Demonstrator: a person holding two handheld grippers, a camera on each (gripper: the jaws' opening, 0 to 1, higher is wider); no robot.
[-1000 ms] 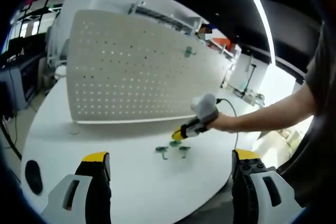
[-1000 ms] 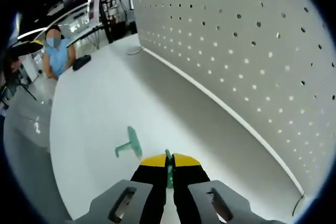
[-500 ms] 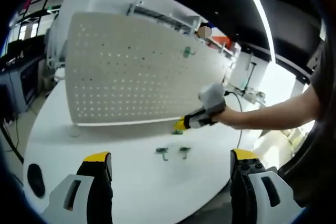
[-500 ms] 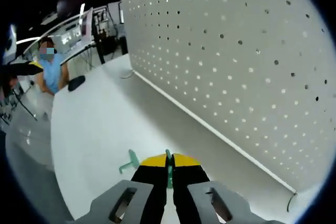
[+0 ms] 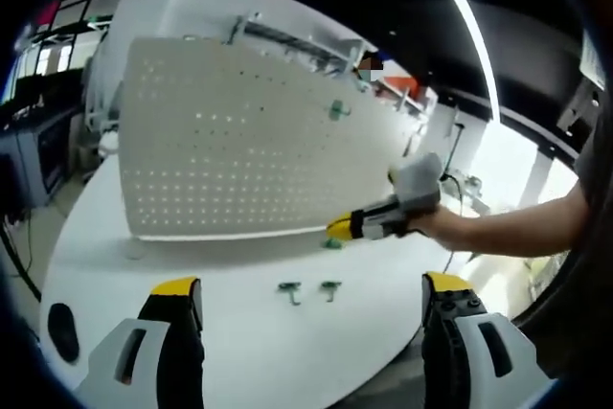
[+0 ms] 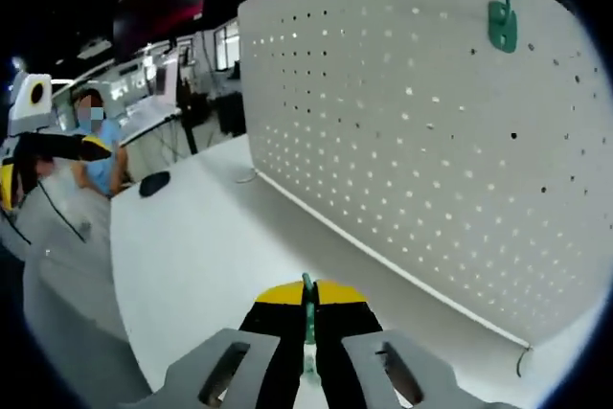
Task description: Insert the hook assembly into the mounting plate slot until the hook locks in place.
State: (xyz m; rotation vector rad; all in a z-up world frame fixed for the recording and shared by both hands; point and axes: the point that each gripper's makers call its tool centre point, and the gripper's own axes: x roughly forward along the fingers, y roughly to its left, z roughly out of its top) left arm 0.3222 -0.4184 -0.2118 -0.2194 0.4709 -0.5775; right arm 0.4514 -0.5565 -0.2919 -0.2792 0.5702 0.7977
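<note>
Hook [image 6: 308, 311] sits pinched in right tool [image 6: 308, 296], well short of pegboard [image 6: 421, 141].

We see a dark mouse [image 5: 60, 330] near the white table's [image 5: 239, 352] left edge, monitors [image 5: 38, 146] beyond it, a seated person [image 6: 96, 155] past the table's far edge.

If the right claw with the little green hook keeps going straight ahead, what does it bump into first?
Probably the white pegboard. The right claw, shut on the green hook, points over the table toward the board's lower part. Depth is hard to judge.
</note>
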